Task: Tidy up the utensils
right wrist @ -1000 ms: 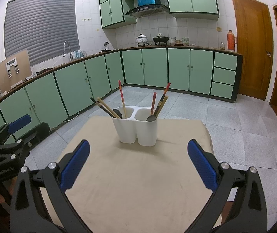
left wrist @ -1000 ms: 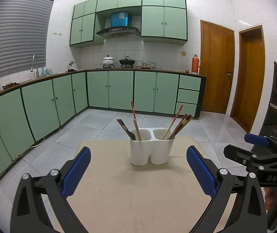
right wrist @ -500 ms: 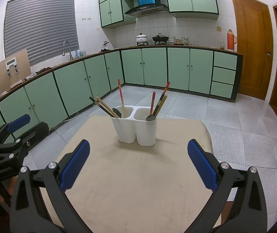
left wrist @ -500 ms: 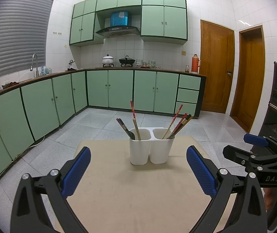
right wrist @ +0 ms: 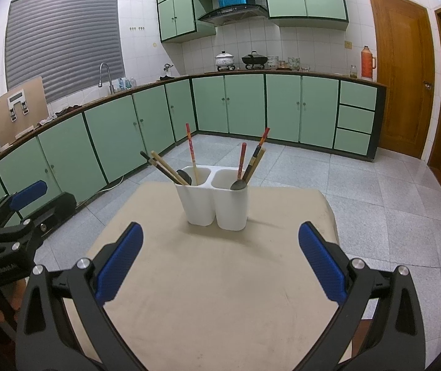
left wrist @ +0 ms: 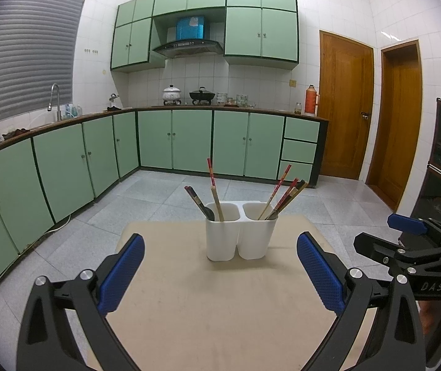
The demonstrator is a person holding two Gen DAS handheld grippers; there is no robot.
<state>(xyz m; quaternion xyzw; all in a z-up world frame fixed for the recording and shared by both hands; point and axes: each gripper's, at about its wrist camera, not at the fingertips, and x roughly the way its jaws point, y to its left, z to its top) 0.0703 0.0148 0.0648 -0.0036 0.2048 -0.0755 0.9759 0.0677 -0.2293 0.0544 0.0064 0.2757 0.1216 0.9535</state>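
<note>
Holder [left wrist: 240, 232] stands dead ahead of both grippers, left [left wrist: 220, 275] and right [right wrist: 220, 262]; 2 jaw pairs spread, empty; neither nearer.

Each fisheye camera sits just behind its own claw and looks forward and slightly down along the two blue-padded fingers, over the beige table [left wrist: 220, 309] toward the green kitchen cabinets [left wrist: 189, 142] at the far wall. The left wrist view faces the white two-compartment utensil holder [left wrist: 240, 232] almost straight on, with the right claw [left wrist: 405, 232] at its right edge. The right wrist view looks from further right, angled leftward, with the left claw [right wrist: 26, 194] at its left edge. Both share the holder, the table, the cabinets and the brown wooden door [right wrist: 402, 74].
</note>
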